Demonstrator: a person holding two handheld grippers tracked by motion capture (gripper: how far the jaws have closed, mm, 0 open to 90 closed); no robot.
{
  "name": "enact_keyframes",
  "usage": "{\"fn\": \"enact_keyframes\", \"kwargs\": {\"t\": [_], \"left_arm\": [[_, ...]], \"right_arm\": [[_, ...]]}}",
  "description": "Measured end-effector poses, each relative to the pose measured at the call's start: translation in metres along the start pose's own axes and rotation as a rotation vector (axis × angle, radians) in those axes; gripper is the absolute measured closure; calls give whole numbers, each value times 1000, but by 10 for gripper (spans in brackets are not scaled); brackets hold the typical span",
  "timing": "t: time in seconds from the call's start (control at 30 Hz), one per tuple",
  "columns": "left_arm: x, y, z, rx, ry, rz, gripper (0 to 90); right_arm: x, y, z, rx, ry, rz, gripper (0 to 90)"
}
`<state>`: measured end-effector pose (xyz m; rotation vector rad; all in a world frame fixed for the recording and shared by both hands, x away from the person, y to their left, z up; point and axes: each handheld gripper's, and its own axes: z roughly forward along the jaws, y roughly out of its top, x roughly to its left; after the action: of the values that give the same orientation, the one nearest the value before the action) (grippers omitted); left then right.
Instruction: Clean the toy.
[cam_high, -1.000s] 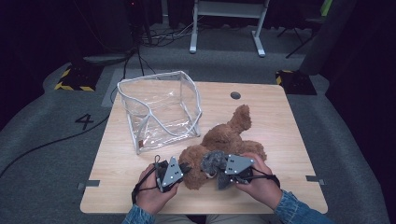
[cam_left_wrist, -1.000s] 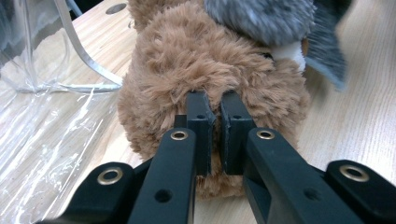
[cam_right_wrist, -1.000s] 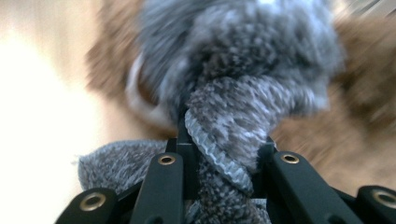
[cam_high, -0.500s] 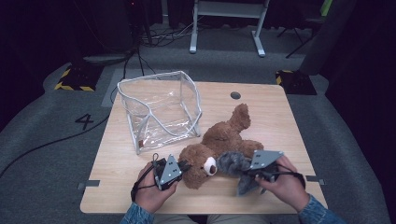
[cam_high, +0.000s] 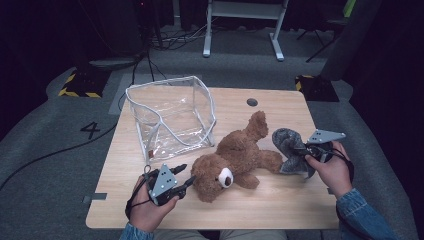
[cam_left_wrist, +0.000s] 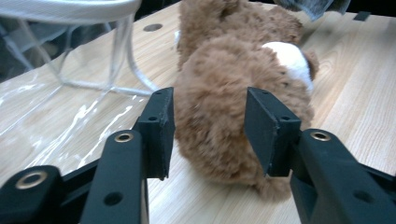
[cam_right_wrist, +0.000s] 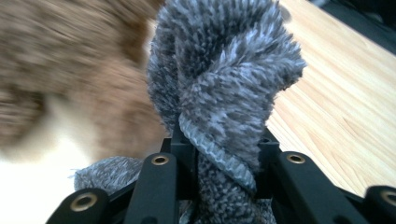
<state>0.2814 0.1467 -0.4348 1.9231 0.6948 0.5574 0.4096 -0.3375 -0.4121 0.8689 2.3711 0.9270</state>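
One fuzzy grey cloth (cam_high: 291, 150), bunched

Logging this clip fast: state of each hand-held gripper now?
Left hand-held gripper: open, jaws just opened, teddy bear between them, not pressed.
Right hand-held gripper: shut on grey cloth.

A single white numeral "4" (cam_high: 90, 129) is showing on the grey floor (cam_high: 45, 150), lying to the left of the counter (cam_high: 280, 200) in the high view. No other text, label or brand is reading legibly.
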Motion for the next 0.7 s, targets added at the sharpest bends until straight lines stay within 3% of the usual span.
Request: {"fn": "enact_keyframes", "kwargs": {"t": [0.13, 0.23, 0.33, 0.37, 0.53, 0.57, 0.7], "left_arm": [[1, -3, 1, 19, -9, -10, 493], [-1, -5, 5, 33, -23, -11, 475], [-2, -6, 7, 47, -29, -7, 464], [-2, -6, 8, 45, -31, -9, 463], [-2, -6, 7, 41, -25, -8, 460], [-3, -6, 7, 37, -27, -14, 459], [-5, -7, 9, 41, -36, -12, 457]], "right_arm": [[-13, -13, 21, 34, -23, 26, 588], [-14, -17, 28, 28, -68, 41, 383], [-5, -8, 23, -34, -65, -5, 323], [-1, -4, 20, -51, -61, -44, 322], [37, 25, 11, -128, 65, -136, 339], [44, 30, 10, -136, 91, -176, 341], [71, 48, 20, -218, 241, -265, 361]]}}
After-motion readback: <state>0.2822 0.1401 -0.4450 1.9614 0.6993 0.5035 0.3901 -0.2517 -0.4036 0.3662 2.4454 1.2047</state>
